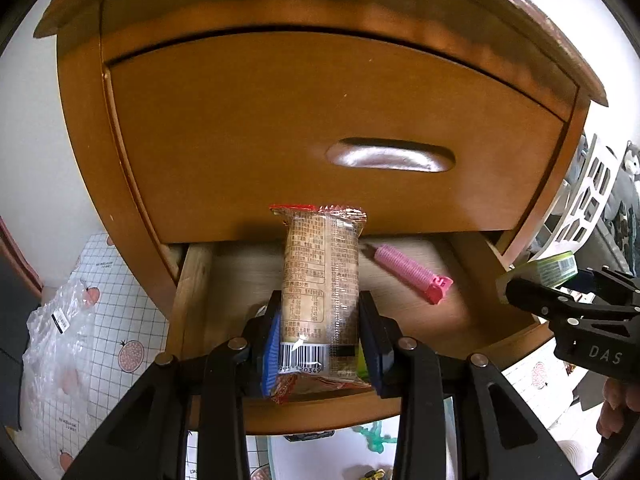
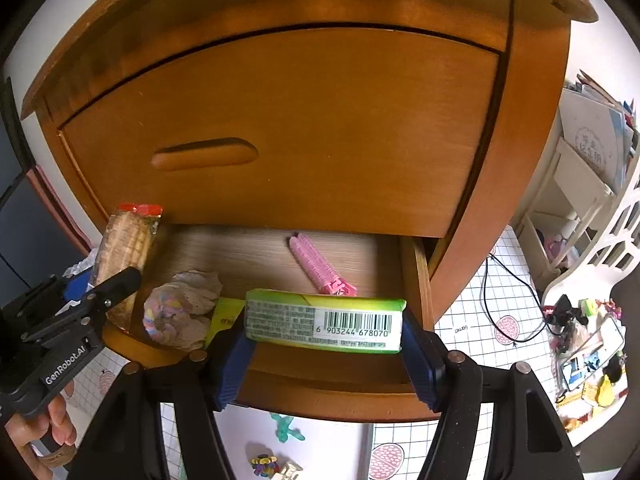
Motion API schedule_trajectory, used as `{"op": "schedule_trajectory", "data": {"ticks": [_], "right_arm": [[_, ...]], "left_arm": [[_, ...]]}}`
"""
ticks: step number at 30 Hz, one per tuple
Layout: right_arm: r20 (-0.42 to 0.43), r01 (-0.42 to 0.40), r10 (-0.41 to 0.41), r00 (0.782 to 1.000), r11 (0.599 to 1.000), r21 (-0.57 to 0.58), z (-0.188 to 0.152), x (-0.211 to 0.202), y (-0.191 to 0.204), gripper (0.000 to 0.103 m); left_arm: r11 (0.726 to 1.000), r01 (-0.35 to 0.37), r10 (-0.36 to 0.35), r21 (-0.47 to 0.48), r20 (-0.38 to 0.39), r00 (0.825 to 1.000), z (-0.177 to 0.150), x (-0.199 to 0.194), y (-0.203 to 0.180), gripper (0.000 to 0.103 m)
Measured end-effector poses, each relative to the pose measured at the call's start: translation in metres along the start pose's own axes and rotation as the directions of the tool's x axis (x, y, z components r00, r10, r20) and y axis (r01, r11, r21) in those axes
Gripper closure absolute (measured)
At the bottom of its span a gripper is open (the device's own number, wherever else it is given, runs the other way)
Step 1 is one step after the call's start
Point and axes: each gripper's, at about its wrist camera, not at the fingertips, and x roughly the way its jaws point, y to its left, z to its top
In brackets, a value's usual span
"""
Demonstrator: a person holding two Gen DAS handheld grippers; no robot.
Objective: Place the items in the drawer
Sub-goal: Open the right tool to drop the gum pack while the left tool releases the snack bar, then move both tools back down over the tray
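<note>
My left gripper [image 1: 320,344] is shut on a cracker packet [image 1: 320,280] with red ends, held upright over the open lower drawer [image 1: 472,312] of a wooden cabinet. My right gripper [image 2: 324,344] is shut on a green tissue pack [image 2: 324,324] with a barcode, held crosswise above the drawer's front [image 2: 328,376]. A pink hair roller [image 2: 320,268] lies on the drawer's floor, and a pastel scrunchie [image 2: 180,308] and a yellow-green packet [image 2: 224,320] lie at its left. The right gripper [image 1: 536,280] and tissue pack [image 1: 556,268] show at the right of the left wrist view; the left gripper [image 2: 120,280] and cracker packet [image 2: 124,252] show at the left of the right wrist view.
The upper drawer [image 1: 320,132] with a recessed handle [image 1: 392,156] is closed above. Below lies a white grid-patterned mat [image 2: 472,320] with small toys [image 2: 264,464]. A clear plastic bag [image 1: 52,340] lies at the left, a white shelf [image 2: 580,184] and clutter at the right.
</note>
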Motion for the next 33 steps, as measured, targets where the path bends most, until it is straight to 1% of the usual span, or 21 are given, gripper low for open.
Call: {"op": "schedule_trajectory", "data": {"ticks": [2, 4, 5, 6, 8, 10, 11, 12, 15, 17, 19, 20, 21, 23, 25, 26, 27, 33], "right_arm": [[-0.001, -0.002, 0.002, 1.000, 1.000, -0.003, 0.001, 0.002, 0.001, 0.032], [-0.007, -0.011, 0.011, 1.000, 1.000, -0.003, 0.002, 0.005, 0.000, 0.032], [-0.010, -0.015, 0.015, 1.000, 1.000, -0.003, 0.002, 0.004, 0.001, 0.032], [-0.013, -0.019, 0.019, 1.000, 1.000, -0.003, 0.001, 0.005, 0.001, 0.031], [-0.015, -0.018, 0.018, 1.000, 1.000, -0.006, 0.001, 0.005, 0.000, 0.030], [-0.017, -0.013, 0.012, 1.000, 1.000, -0.009, -0.001, 0.005, -0.001, 0.025], [-0.016, -0.011, 0.011, 1.000, 1.000, -0.009, -0.001, 0.005, -0.002, 0.022], [-0.016, -0.012, 0.012, 1.000, 1.000, -0.010, -0.002, 0.005, -0.002, 0.021], [-0.019, -0.014, 0.014, 1.000, 1.000, -0.011, -0.003, 0.005, -0.003, 0.016], [-0.020, -0.014, 0.013, 1.000, 1.000, -0.013, -0.005, 0.005, -0.004, 0.013], [-0.018, -0.014, 0.013, 1.000, 1.000, -0.014, -0.006, 0.004, -0.005, 0.006], [-0.015, -0.014, 0.014, 1.000, 1.000, -0.015, -0.007, 0.005, -0.004, 0.001], [-0.010, -0.014, 0.014, 1.000, 1.000, -0.016, -0.007, 0.004, -0.004, 0.000], [-0.010, -0.013, 0.013, 1.000, 1.000, -0.016, -0.007, 0.008, -0.003, 0.000], [-0.009, -0.012, 0.012, 1.000, 1.000, -0.012, -0.008, 0.010, -0.003, 0.000], [-0.008, -0.013, 0.013, 1.000, 1.000, -0.011, -0.008, 0.010, -0.004, 0.000], [-0.008, -0.013, 0.013, 1.000, 1.000, -0.011, -0.008, 0.009, -0.004, 0.000], [-0.008, -0.014, 0.014, 1.000, 1.000, -0.012, -0.009, 0.008, -0.005, 0.000]], "left_arm": [[1.000, 0.002, -0.002, -0.002, -0.010, 1.000, 0.000, 0.002, 0.002, 0.065], [1.000, -0.003, 0.003, -0.006, -0.018, 1.000, 0.000, 0.004, 0.005, 0.060], [1.000, -0.005, 0.005, -0.009, -0.018, 1.000, 0.002, 0.004, 0.005, 0.053], [1.000, -0.004, 0.003, -0.014, -0.017, 1.000, 0.002, 0.004, 0.006, 0.049], [1.000, -0.003, 0.003, -0.022, -0.015, 1.000, 0.002, 0.003, 0.008, 0.049], [1.000, -0.004, 0.004, -0.023, -0.016, 1.000, 0.001, 0.002, 0.008, 0.048], [1.000, -0.010, 0.009, -0.023, -0.014, 1.000, 0.000, 0.001, 0.008, 0.045], [1.000, -0.016, 0.016, -0.024, -0.012, 1.000, 0.000, 0.001, 0.009, 0.038], [0.999, -0.021, 0.021, -0.041, -0.011, 1.000, -0.001, 0.003, 0.014, 0.031], [0.998, -0.036, 0.035, -0.052, -0.020, 0.999, -0.002, 0.004, 0.016, 0.029], [0.997, -0.050, 0.049, -0.055, -0.019, 0.999, -0.003, 0.003, 0.018, 0.029], [0.997, -0.055, 0.054, -0.057, -0.016, 0.998, -0.003, 0.002, 0.018, 0.027], [0.996, -0.061, 0.060, -0.059, -0.013, 0.998, -0.003, 0.002, 0.019, 0.021], [0.995, -0.077, 0.077, -0.067, -0.005, 0.997, -0.004, 0.000, 0.021, 0.010], [0.993, -0.090, 0.091, -0.078, 0.004, 0.996, -0.004, 0.000, 0.023, 0.008], [0.991, -0.100, 0.101, -0.083, 0.001, 0.995, -0.004, 0.000, 0.025, 0.006], [0.991, -0.105, 0.106, -0.086, -0.001, 0.994, -0.005, 0.000, 0.026, 0.000], [0.988, -0.115, 0.118, -0.106, 0.016, 0.993, -0.008, -0.005, 0.031, 0.000]]}}
